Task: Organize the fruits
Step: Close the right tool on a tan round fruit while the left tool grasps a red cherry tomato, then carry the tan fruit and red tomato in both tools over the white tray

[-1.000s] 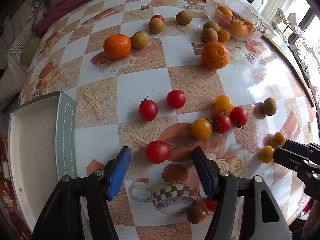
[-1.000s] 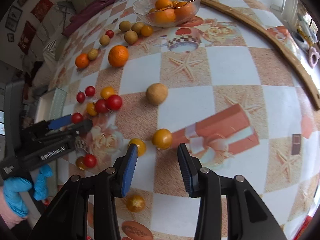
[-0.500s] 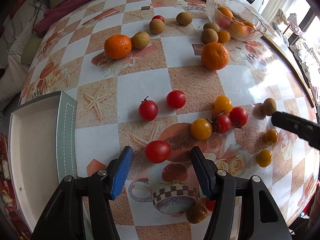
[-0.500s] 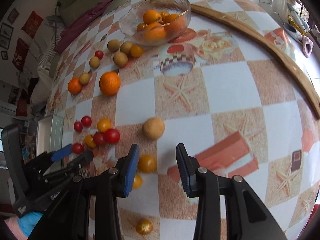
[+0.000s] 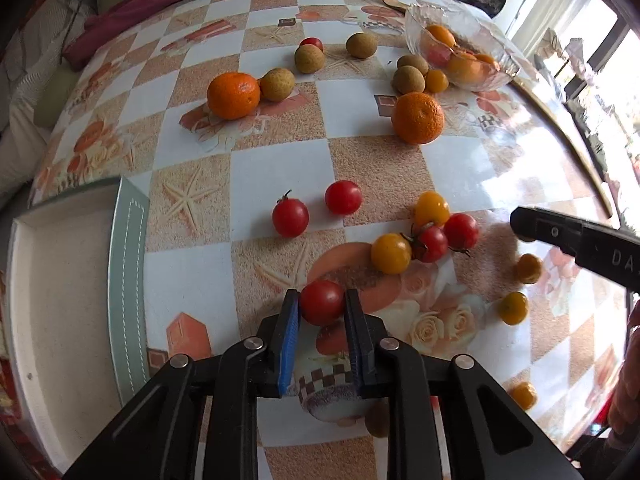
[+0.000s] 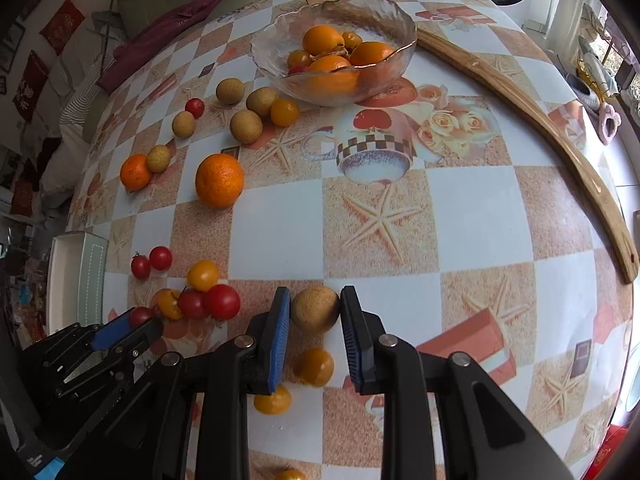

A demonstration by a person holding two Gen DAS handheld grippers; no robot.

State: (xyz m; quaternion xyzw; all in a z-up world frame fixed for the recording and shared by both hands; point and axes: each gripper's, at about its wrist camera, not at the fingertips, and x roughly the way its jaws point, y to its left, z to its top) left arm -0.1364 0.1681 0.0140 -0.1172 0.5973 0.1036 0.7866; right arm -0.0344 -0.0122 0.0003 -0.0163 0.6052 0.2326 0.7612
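Observation:
My left gripper is shut on a red cherry tomato near the table's front edge; it also shows in the right wrist view. My right gripper is shut on a round tan longan. A glass bowl with oranges and small tomatoes stands at the back. Loose red and yellow cherry tomatoes, two oranges and several longans lie scattered on the patterned table.
A white tray with a grey rim sits at the table's left edge. A curved wooden stick lies along the right side. Small yellow tomatoes lie under my right gripper. A sofa with a purple cloth is behind the table.
My left gripper has closed on the red cherry tomato. My right gripper has moved forward past the yellow tomatoes and closed on the tan longan.

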